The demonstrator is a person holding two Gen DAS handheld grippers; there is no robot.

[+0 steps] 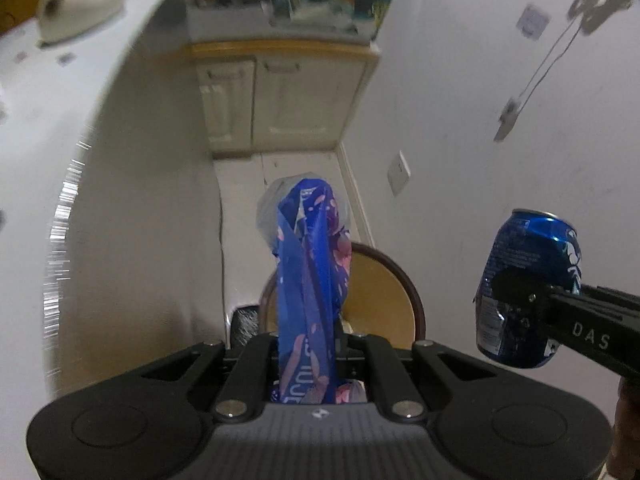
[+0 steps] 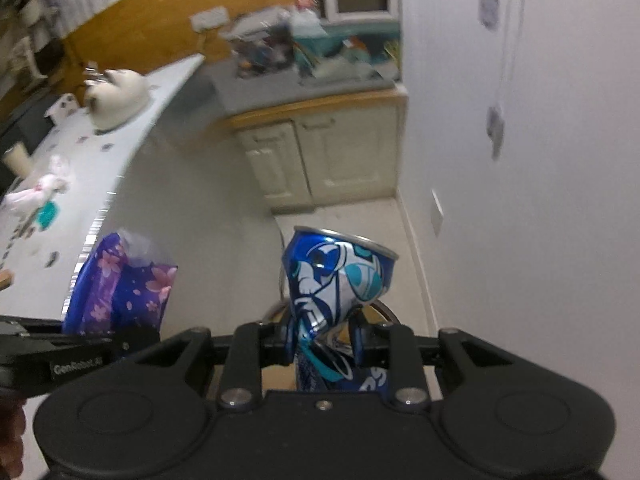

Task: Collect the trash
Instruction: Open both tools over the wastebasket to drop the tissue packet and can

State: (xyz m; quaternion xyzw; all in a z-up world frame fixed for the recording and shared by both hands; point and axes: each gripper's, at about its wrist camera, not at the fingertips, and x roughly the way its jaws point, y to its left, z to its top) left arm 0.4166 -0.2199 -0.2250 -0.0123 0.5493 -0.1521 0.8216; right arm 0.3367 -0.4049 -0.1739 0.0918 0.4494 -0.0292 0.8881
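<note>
My left gripper [image 1: 308, 340] is shut on a blue and purple flowered wrapper [image 1: 310, 264] that sticks up between its fingers. The same wrapper [image 2: 120, 284] shows at the lower left of the right wrist view, held by the left gripper [image 2: 132, 340]. My right gripper [image 2: 322, 344] is shut on a dented blue drink can [image 2: 336, 280]. In the left wrist view that can [image 1: 524, 288] hangs at the right with the right gripper [image 1: 516, 296] clamped on it. Below both lies a round brown-rimmed bin [image 1: 384, 304] on the floor, partly hidden by the wrapper.
A white table [image 2: 100, 160] runs along the left, carrying a white teapot-like pot [image 2: 116, 96] and small litter [image 2: 40, 196]. Cream cabinet doors [image 1: 276, 104] close off the far end under a cluttered counter [image 2: 312, 64]. A white wall [image 1: 500, 120] stands at the right.
</note>
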